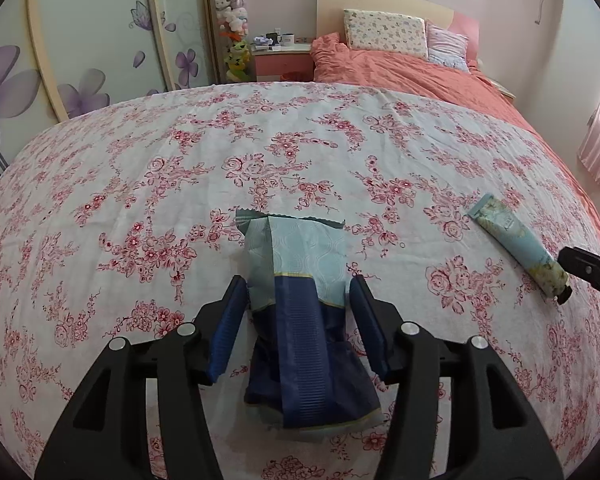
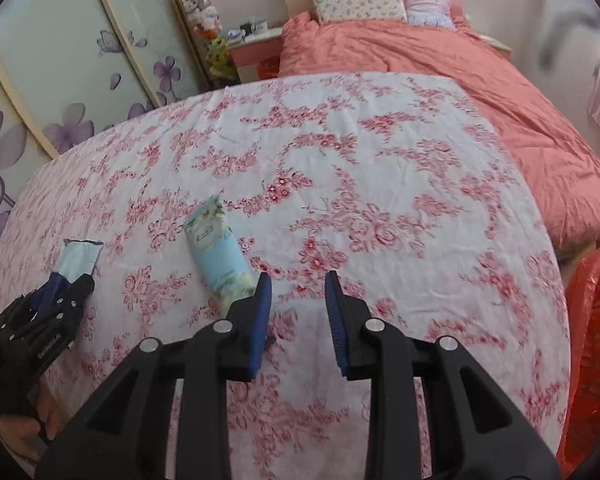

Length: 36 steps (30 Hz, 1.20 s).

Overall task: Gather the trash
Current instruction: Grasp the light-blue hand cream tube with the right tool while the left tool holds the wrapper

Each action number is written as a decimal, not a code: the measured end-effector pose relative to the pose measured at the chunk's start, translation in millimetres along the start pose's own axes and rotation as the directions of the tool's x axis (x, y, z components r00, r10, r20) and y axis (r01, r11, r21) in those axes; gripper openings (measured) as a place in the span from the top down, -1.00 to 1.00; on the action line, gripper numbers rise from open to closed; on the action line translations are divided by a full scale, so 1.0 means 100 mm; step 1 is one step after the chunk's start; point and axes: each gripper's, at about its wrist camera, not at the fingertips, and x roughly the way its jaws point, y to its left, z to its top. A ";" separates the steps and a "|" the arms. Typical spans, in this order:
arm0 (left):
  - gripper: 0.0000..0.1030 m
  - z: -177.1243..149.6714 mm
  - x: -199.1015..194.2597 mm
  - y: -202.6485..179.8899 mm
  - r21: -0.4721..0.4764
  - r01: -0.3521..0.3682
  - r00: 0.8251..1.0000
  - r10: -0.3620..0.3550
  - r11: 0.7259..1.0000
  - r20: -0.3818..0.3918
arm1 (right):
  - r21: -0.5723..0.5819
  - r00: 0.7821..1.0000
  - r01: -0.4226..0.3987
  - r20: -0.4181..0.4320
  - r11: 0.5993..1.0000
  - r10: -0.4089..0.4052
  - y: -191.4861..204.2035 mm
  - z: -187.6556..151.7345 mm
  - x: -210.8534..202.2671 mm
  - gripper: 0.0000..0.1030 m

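Observation:
A crumpled blue and pale-blue wrapper lies on the floral cloth. My left gripper is open with one finger on each side of the wrapper, apart from it. A pale-blue tube with a dark cap lies to the right. In the right wrist view the tube lies just left of my right gripper, which is open and empty above the cloth; its left finger overlaps the tube's near end. The wrapper and left gripper show at far left.
The floral cloth covers a surface in front of a bed with a coral duvet and pillows. An orange mesh basket stands at the right edge. A wardrobe and a pink nightstand stand behind.

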 end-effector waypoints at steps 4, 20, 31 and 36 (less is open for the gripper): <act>-0.05 0.00 0.00 0.00 -0.005 0.005 1.000 -0.005 1.000 0.001 | -0.007 0.999 -0.031 0.022 0.999 0.031 0.07 -0.06 -0.01 0.35; -0.06 0.00 0.00 0.01 -0.005 0.007 1.000 -0.007 1.000 0.001 | -0.086 0.997 -0.037 0.066 0.996 0.043 0.55 -0.08 0.10 0.06; -0.06 0.00 0.00 0.02 -0.005 0.008 1.000 -0.008 1.000 0.001 | -0.070 0.997 0.048 0.061 0.996 -0.044 0.30 -0.31 0.03 0.44; -0.15 0.00 0.01 0.00 0.002 0.011 1.000 -0.011 1.000 0.000 | -0.054 0.994 0.075 0.082 0.996 -0.071 0.13 -0.52 -0.12 0.43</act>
